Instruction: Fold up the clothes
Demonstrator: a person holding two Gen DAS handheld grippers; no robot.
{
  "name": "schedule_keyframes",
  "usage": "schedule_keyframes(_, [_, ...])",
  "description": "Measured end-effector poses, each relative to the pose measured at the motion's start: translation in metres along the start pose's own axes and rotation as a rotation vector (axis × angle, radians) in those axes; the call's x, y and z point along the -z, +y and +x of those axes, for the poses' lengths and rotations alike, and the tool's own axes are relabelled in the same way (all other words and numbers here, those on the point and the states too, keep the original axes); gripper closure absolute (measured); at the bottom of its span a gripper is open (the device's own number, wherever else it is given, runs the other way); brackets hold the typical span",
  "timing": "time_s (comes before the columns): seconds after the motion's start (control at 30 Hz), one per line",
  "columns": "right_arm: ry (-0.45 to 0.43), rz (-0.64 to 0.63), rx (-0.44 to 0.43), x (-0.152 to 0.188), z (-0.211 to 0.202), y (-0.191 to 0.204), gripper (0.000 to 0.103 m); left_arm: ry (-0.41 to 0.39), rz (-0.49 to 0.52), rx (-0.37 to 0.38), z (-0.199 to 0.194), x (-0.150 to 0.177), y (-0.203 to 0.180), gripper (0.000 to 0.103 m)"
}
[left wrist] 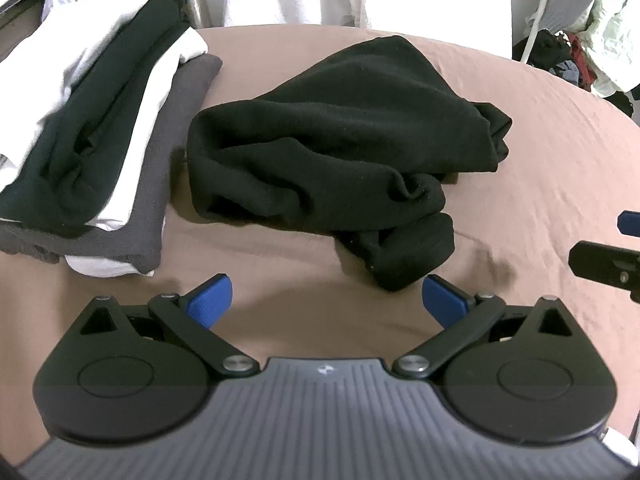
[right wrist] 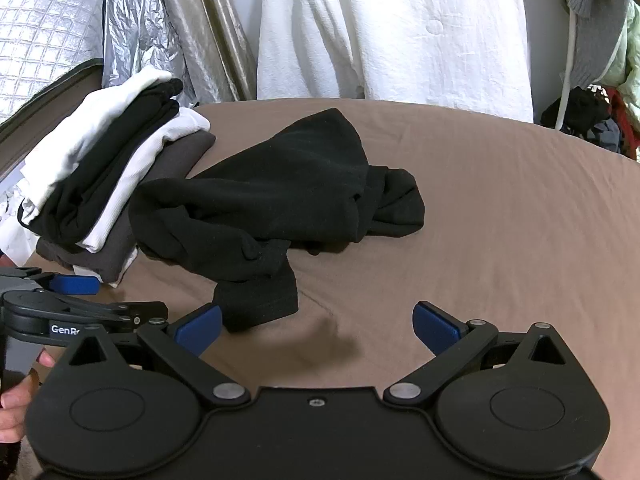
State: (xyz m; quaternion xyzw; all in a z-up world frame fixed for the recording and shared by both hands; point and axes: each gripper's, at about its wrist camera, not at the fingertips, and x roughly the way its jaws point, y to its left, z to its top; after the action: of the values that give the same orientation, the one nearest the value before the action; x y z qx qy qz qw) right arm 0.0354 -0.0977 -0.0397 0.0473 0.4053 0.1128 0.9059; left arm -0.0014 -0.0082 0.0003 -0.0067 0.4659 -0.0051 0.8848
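Brown-sheeted bed [right wrist: 500, 208], white curtain [right wrist: 400, 28] behind.

Bare sheet [right wrist: 500, 208] right of garment [right wrist: 260, 200]

text: "GenR…" in white, cut off by the right gripper's body | on: black side of the left gripper [right wrist: 76, 285], at 9 o'clock in the right wrist view | rest: possibly a small logo mark, unreadable, on the left gripper's grey body

Left gripper [left wrist: 326, 304] jaws spread, empty, over brown sheet [left wrist: 540, 168]; crumpled black garment [left wrist: 332, 160] just beyond; folded stack [left wrist: 96, 140] far left; right gripper [left wrist: 608, 256] possibly at right edge.
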Motion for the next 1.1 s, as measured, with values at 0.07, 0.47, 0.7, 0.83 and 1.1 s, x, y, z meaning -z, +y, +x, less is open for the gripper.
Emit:
schedule_keyframes(0.07, [-0.001, -0.003, 0.000, 0.000, 0.000, 0.000, 0.000, 0.000, 0.001, 0.000, 0.000, 0.000, 0.000, 0.000])
schedule_keyframes(0.47, [-0.005, 0.004, -0.007, 0.001, -0.001, -0.003, 0.000, -0.013, -0.005, -0.043, -0.001, 0.000, 0.000, 0.000])
schedule_keyframes(0.7, [-0.069, -0.034, -0.115, -0.011, -0.005, -0.007, 0.000, -0.092, -0.067, -0.050, -0.003, -0.011, 0.019, 0.000])
schedule_keyframes(0.83, [-0.110, -0.083, -0.179, -0.032, 0.007, -0.014, 0.000, -0.190, -0.070, -0.152, 0.006, -0.032, 0.035, 0.000])
schedule_keyframes(1.1, [-0.038, 0.062, -0.217, -0.068, 0.088, -0.060, 0.000, -0.165, -0.089, -0.084, 0.069, -0.056, 0.054, 0.000])
